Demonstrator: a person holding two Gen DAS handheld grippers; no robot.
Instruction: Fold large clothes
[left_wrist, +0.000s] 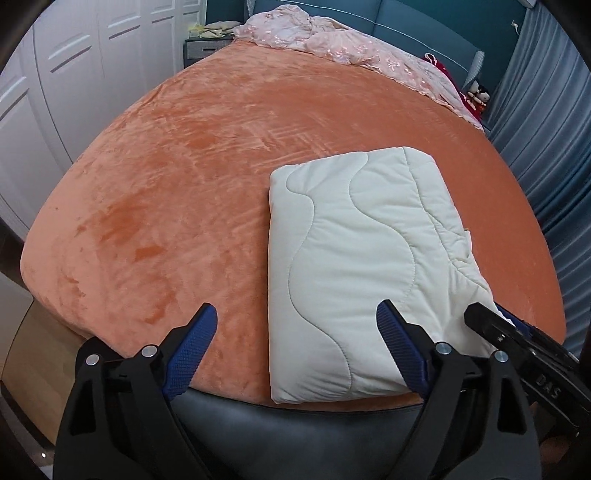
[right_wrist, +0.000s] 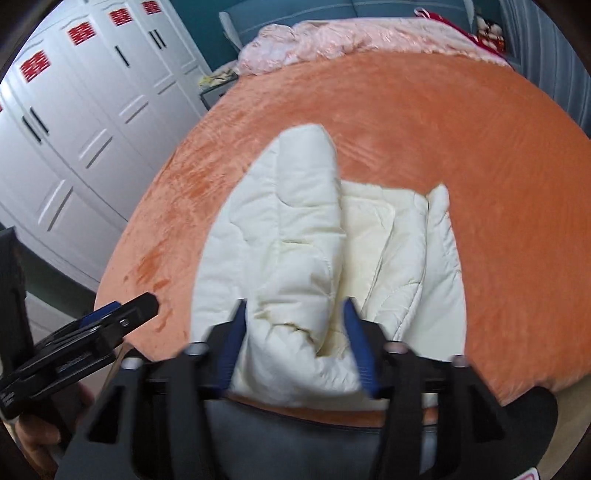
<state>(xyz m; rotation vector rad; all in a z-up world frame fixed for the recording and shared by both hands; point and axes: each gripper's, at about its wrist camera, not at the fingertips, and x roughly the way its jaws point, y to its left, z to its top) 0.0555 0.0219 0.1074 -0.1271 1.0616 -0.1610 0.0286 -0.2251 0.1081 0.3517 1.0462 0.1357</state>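
Note:
A cream quilted garment (left_wrist: 364, 258) lies folded into a thick rectangle on the near right part of the orange bed (left_wrist: 177, 177). My left gripper (left_wrist: 297, 314) is open and empty, hovering over the garment's near left edge. My right gripper (right_wrist: 293, 306) stands partly open, with a raised fold of the cream garment (right_wrist: 295, 258) between its blue pads; the view is blurred, so I cannot tell how firmly they hold it. The right gripper also shows in the left wrist view (left_wrist: 517, 336), at the garment's near right corner. The left gripper shows at the lower left of the right wrist view (right_wrist: 110, 317).
A crumpled pink cover (left_wrist: 332, 40) lies along the bed's far edge, with red soft toys (left_wrist: 476, 98) at the far right. White wardrobe doors (right_wrist: 74, 129) stand to the left. Blue curtains (left_wrist: 546, 147) hang to the right. A dark padded edge (left_wrist: 295, 424) runs along the bed's near side.

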